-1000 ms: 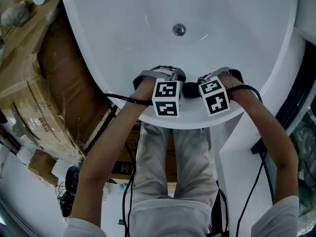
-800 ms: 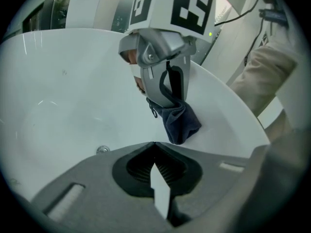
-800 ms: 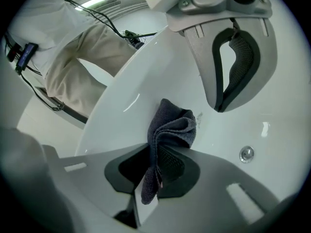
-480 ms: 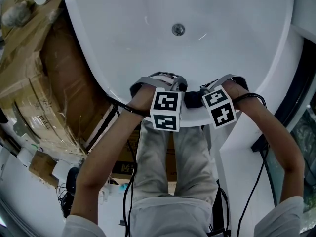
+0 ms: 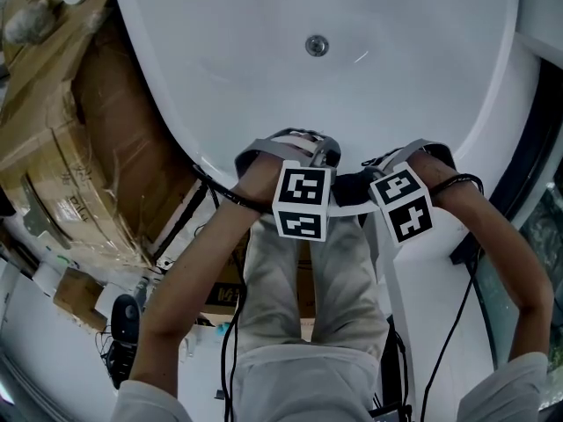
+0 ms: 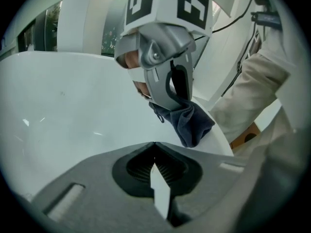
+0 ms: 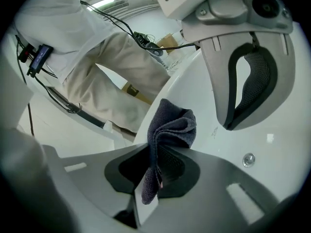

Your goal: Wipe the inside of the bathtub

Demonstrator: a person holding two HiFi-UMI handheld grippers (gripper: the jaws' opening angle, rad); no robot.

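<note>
Left tongs [image 6: 154,148]: jaws closed tip to tip with nothing between them. They are held over the near rim of the bathtub [image 5: 400,77], just beside the right tongs.
Right tongs [image 7: 154,173]: jaws clamped on a dark cloth [image 7: 171,129], also at the near rim and pointing across toward the left tongs.
Cloth: gripped by its lower edge. Its folded bulk bunches out ahead of the right tongs' tips and lies between the two tongs. It appears to rest against the white rim, though contact cannot be confirmed.
Bathtub: white and oval. Its basin lies beyond both tongs and its near rim directly beneath them.
Drain [image 5: 317,45]: round metal fitting in the tub floor, well ahead of both tongs and apart from the cloth.
Cardboard boxes [image 5: 66,148]: stacked outside the tub, off to the left tongs' side.
Cables [image 5: 220,196]: dark leads run back from both tongs along the person's forearms.
</note>
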